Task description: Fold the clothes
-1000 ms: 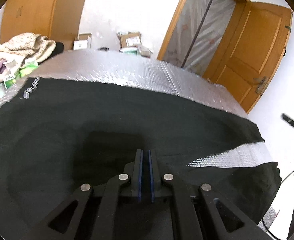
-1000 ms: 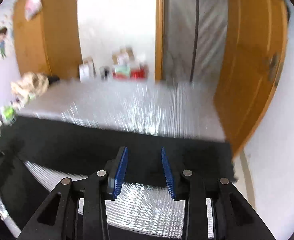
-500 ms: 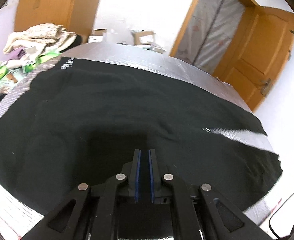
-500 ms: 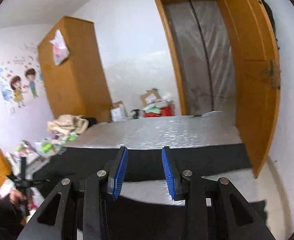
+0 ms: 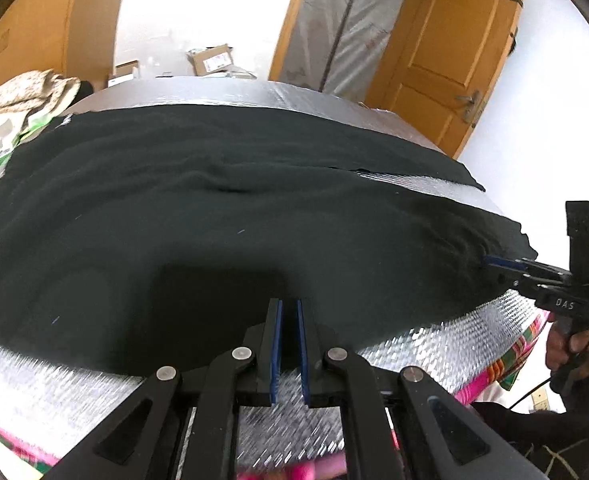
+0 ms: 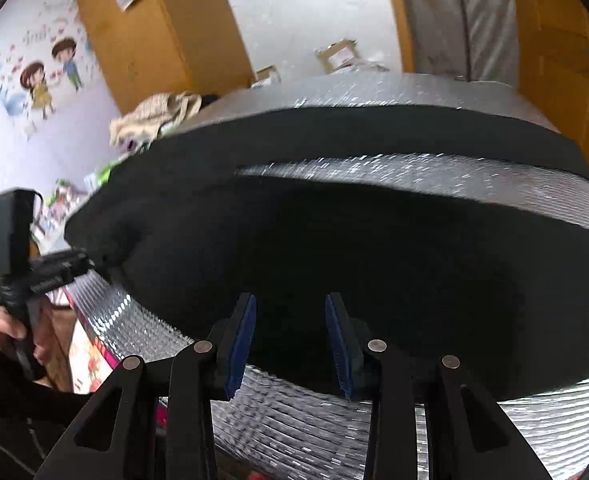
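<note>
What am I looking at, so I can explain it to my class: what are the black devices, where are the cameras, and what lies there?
There is no robot here. A person holds a two-finger gripper in each hand, and each carries a wide-angle camera looking along its fingers. One picture looks from the left gripper, the other from the right gripper. A black garment lies spread on a silver quilted cover. The right gripper is open. The left is nearly closed, and whether it pinches cloth is unclear.

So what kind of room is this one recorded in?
Probably a child's bedroom at home: cartoon wall stickers, a wooden wardrobe, and a bed under a silver cover with black trousers spread on it.
</note>
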`<act>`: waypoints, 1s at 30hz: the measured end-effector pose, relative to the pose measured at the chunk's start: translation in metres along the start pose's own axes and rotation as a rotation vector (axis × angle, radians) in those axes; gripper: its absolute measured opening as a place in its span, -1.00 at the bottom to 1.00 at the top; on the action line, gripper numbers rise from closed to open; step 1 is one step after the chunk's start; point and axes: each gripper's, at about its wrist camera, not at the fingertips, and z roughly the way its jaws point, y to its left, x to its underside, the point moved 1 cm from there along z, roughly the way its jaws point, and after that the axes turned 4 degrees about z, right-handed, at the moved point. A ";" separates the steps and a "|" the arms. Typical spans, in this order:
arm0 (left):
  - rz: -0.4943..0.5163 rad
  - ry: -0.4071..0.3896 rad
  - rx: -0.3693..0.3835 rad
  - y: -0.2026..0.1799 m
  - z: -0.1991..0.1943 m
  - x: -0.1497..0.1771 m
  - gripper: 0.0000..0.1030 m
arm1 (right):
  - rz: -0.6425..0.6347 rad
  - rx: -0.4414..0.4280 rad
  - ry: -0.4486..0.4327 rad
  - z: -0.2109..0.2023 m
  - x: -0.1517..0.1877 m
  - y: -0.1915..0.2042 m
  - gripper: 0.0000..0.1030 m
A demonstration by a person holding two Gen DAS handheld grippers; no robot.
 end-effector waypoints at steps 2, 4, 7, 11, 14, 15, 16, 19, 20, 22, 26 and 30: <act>-0.007 0.001 0.000 0.004 -0.005 0.006 -0.88 | -0.022 -0.029 0.003 0.004 0.001 0.008 -0.27; -0.012 0.001 0.000 0.007 -0.010 0.011 -0.88 | -0.073 -0.060 0.000 0.005 -0.001 0.021 -0.27; -0.014 -0.005 -0.006 0.008 -0.014 0.013 -0.88 | -0.144 -0.104 0.003 0.011 -0.005 0.040 -0.27; 0.000 -0.034 0.008 -0.003 -0.015 0.001 -0.88 | -0.155 -0.129 0.013 0.023 -0.007 0.048 -0.27; 0.030 -0.034 0.040 -0.014 -0.007 -0.007 -0.88 | -0.168 -0.137 0.018 0.029 -0.006 0.053 -0.27; 0.038 -0.016 0.049 -0.016 -0.002 -0.007 -0.88 | -0.168 -0.135 0.016 0.030 -0.005 0.052 -0.27; 0.046 0.008 0.058 -0.018 0.004 -0.006 -0.88 | -0.151 -0.129 0.012 0.029 -0.004 0.046 -0.27; 0.076 0.020 0.073 -0.022 0.008 0.000 -0.88 | -0.081 -0.106 -0.002 0.026 0.001 0.025 -0.28; 0.081 0.019 0.080 -0.022 0.007 0.002 -0.88 | -0.043 -0.103 -0.015 0.021 0.004 0.013 -0.28; 0.076 0.024 0.099 -0.019 0.004 0.004 -0.88 | 0.046 -0.100 -0.047 0.008 0.008 -0.013 -0.32; 0.046 0.023 0.122 -0.014 0.004 0.004 -0.88 | 0.247 -0.037 -0.138 -0.020 0.019 -0.071 -0.30; 0.079 0.036 0.104 -0.018 0.004 0.002 -0.88 | 0.353 0.062 -0.202 -0.037 0.017 -0.100 -0.27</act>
